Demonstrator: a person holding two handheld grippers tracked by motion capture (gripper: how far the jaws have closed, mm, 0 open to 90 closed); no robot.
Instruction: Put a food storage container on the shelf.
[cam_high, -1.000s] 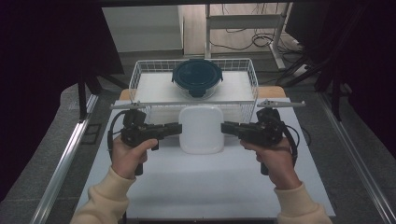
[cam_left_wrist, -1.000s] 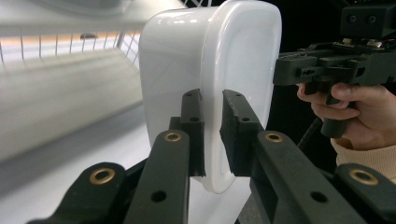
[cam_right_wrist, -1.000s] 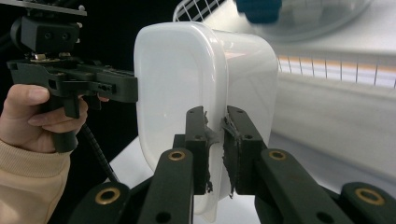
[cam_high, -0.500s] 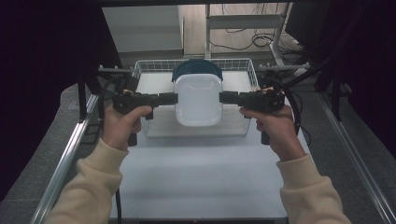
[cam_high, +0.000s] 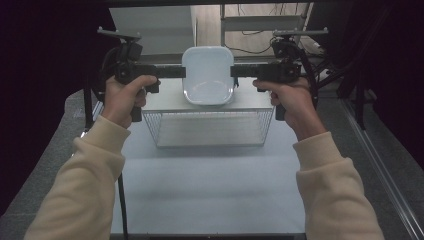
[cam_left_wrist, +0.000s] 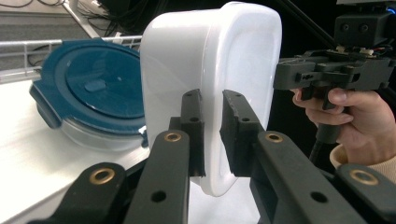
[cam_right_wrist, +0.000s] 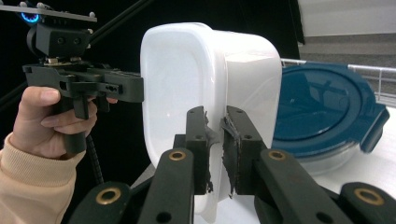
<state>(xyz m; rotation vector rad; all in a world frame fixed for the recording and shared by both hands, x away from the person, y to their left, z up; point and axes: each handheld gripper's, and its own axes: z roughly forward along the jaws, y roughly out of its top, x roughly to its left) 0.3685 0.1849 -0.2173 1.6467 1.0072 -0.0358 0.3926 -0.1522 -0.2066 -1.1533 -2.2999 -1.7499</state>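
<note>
A white plastic tub (cam_high: 208, 75) hangs in the air above the wire basket (cam_high: 165, 131), turned so its open side faces the high camera. My left gripper (cam_high: 183, 71) is shut on its left rim and my right gripper (cam_high: 233, 71) on its right rim. In the left gripper view the jaws (cam_left_wrist: 212, 100) pinch the tub's wall (cam_left_wrist: 233, 51). The right gripper view shows the same clamp (cam_right_wrist: 215, 116) on the tub (cam_right_wrist: 182, 84). A round container with a dark blue lid (cam_left_wrist: 88, 93) (cam_right_wrist: 322, 112) lies behind the tub in the basket.
The white table top (cam_high: 210, 190) stretches in front of the basket. Dark curtains flank both sides, and a metal rail (cam_high: 385, 170) runs along the right edge. Both sleeved forearms reach in from below.
Both grippers have lifted the white tub off the table in front of the basket and carried it up and forward over the basket. The tub has tipped its opening toward the camera.
</note>
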